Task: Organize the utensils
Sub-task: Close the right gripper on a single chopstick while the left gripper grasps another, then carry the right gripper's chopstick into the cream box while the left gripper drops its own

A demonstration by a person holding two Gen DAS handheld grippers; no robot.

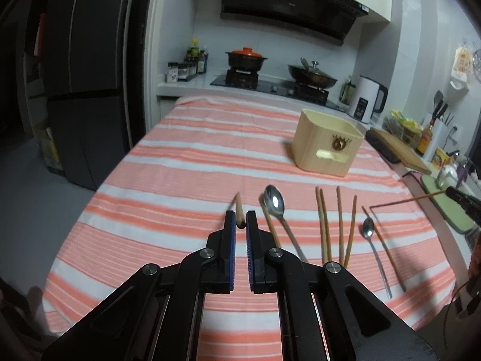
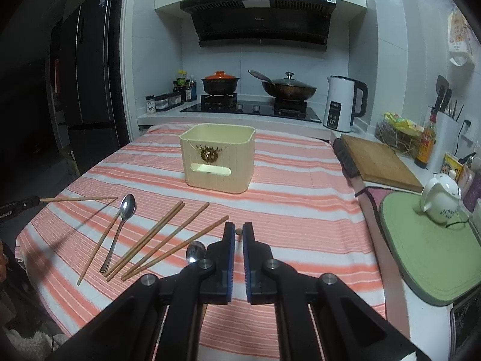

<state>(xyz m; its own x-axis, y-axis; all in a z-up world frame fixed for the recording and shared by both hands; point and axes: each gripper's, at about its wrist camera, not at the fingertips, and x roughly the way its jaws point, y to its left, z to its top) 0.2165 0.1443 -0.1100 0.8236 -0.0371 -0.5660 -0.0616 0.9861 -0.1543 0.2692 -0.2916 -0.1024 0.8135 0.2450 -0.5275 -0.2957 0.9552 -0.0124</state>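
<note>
Dim, cool indoor light; fisheye bending, dark corners, slight motion blur.

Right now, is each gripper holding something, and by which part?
Yes. The left gripper pinches a chopstick near one end. The right gripper pinches a second chopstick, also near one end.

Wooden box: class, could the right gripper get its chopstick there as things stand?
Probably yes: the right gripper, shut on a chopstick, faces the wooden box across bare striped cloth, nothing between; its top is open.
</note>
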